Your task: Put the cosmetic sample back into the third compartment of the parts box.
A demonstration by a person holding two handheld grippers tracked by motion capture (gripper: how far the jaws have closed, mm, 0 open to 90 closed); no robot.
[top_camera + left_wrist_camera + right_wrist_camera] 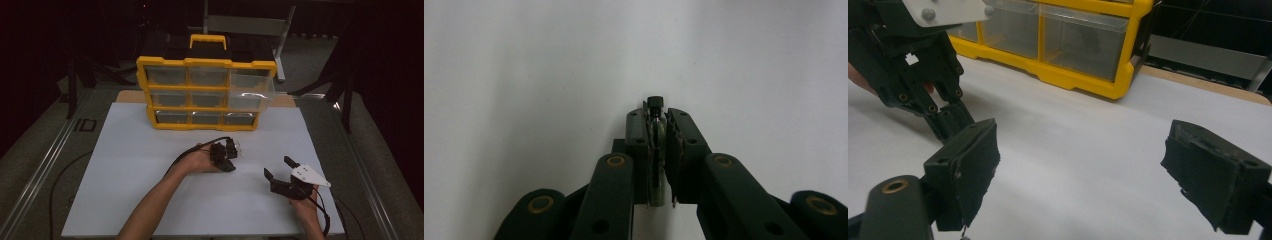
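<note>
My left gripper [226, 159] stands near the middle of the white board [140, 180], tipped down toward it. In the left gripper view its jaws [658, 120] are shut on a thin clear tube with a black cap [655, 102], held just over the white surface. My right gripper [278, 168] rests lower right of it, open, with a wide gap and nothing between the pads [973, 165]. The right gripper view also shows the left gripper [923, 80] at upper left.
A yellow organizer [206, 92] with clear drawers stands at the board's far edge; its right-hand drawers [250, 92] stick out a little. Cables trail from both grippers. Metal rails run along both sides of the table.
</note>
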